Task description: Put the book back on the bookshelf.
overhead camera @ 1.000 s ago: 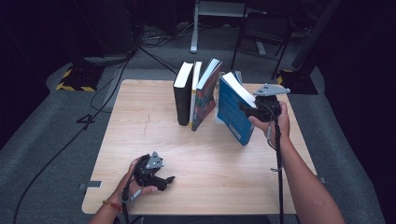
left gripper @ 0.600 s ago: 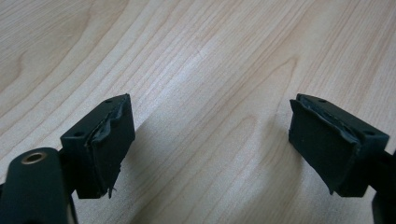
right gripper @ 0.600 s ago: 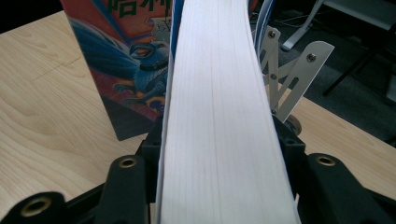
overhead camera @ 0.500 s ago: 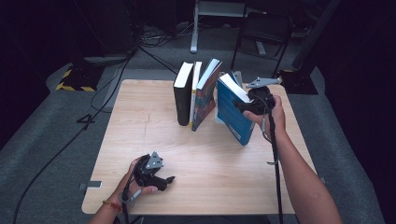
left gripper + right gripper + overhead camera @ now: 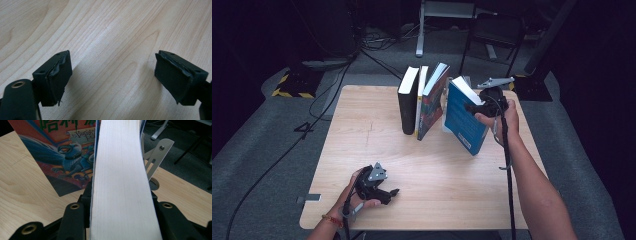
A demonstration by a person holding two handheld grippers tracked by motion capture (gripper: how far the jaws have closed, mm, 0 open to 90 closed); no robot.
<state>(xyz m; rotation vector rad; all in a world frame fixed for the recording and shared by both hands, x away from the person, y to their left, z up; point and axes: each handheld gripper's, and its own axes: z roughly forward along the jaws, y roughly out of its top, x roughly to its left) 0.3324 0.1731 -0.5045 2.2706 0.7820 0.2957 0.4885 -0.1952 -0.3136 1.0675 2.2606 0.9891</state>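
A blue book [image 5: 463,120] leans tilted on the table [image 5: 362,125], its white page edge [image 5: 120,165] up. My right gripper [image 5: 478,107] is shut on its upper edge, one jaw on each cover [image 5: 120,216]. To its left stand a red illustrated book [image 5: 433,104] [image 5: 65,157], a thin white book [image 5: 421,97] and a black book [image 5: 407,105]. Near the front left edge my left gripper [image 5: 388,193] rests low over the wood, open, with nothing between its pads [image 5: 110,77].
A metal bookend [image 5: 157,155] stands just behind the blue book. The wooden table's near half is bare wood between the two arms. Dark floor, cables and chair legs [image 5: 492,35] lie beyond the far edge.
My right gripper has shifted slightly left with the blue book, bringing its top closer to the red book. The left gripper has stayed put.
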